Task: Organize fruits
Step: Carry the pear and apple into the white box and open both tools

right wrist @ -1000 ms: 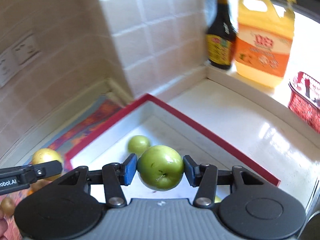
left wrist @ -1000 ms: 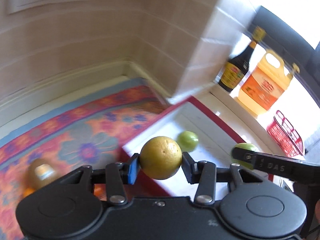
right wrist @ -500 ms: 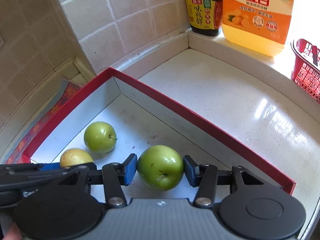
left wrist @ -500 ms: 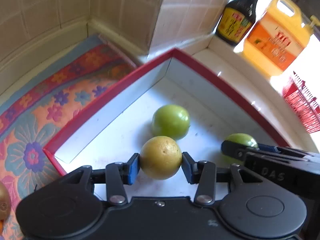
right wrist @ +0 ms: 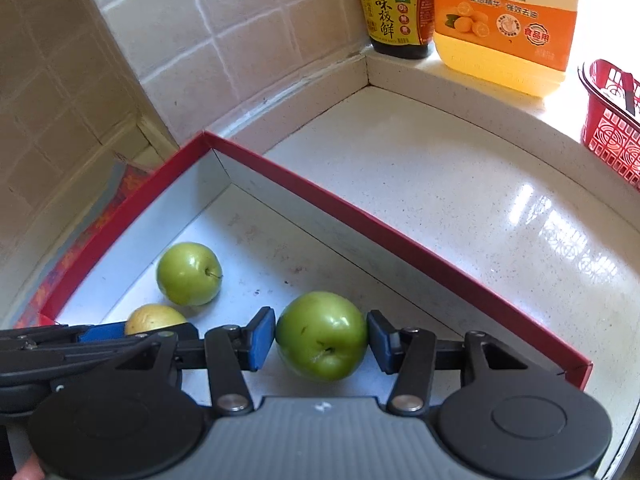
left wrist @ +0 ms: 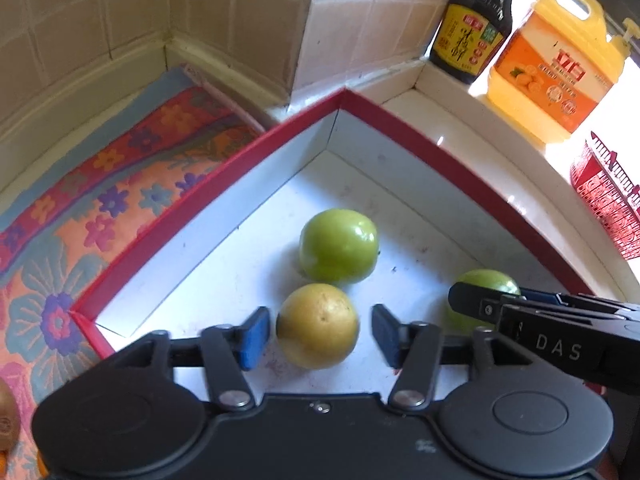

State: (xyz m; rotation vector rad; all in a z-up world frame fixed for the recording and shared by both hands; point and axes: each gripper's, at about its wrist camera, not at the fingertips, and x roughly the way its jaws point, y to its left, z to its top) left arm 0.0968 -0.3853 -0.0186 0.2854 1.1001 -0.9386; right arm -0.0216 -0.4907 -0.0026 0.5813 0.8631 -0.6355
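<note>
A red-rimmed box [left wrist: 224, 176] with a white floor holds the fruit; it also shows in the right wrist view [right wrist: 400, 236]. My left gripper [left wrist: 318, 336] is open around a yellow fruit [left wrist: 317, 325] that rests on the box floor, with gaps on both sides. A green fruit [left wrist: 338, 245] lies just beyond it. My right gripper [right wrist: 318, 342] holds a second green fruit [right wrist: 322, 340] low in the box, pads touching its sides. In the right wrist view the loose green fruit [right wrist: 189, 273] and the yellow fruit [right wrist: 154, 318] lie to the left.
A floral mat [left wrist: 80, 200] lies left of the box, with a brownish fruit [left wrist: 6, 416] at its near edge. A soy sauce bottle [right wrist: 394, 4], an orange detergent jug [right wrist: 506, 20] and a red basket [right wrist: 612, 120] stand on the ledge. Tiled walls close the corner.
Both grippers have lowered into the box. My left gripper has opened and the yellow fruit now sits on the box floor. My right gripper still grips its green fruit.
</note>
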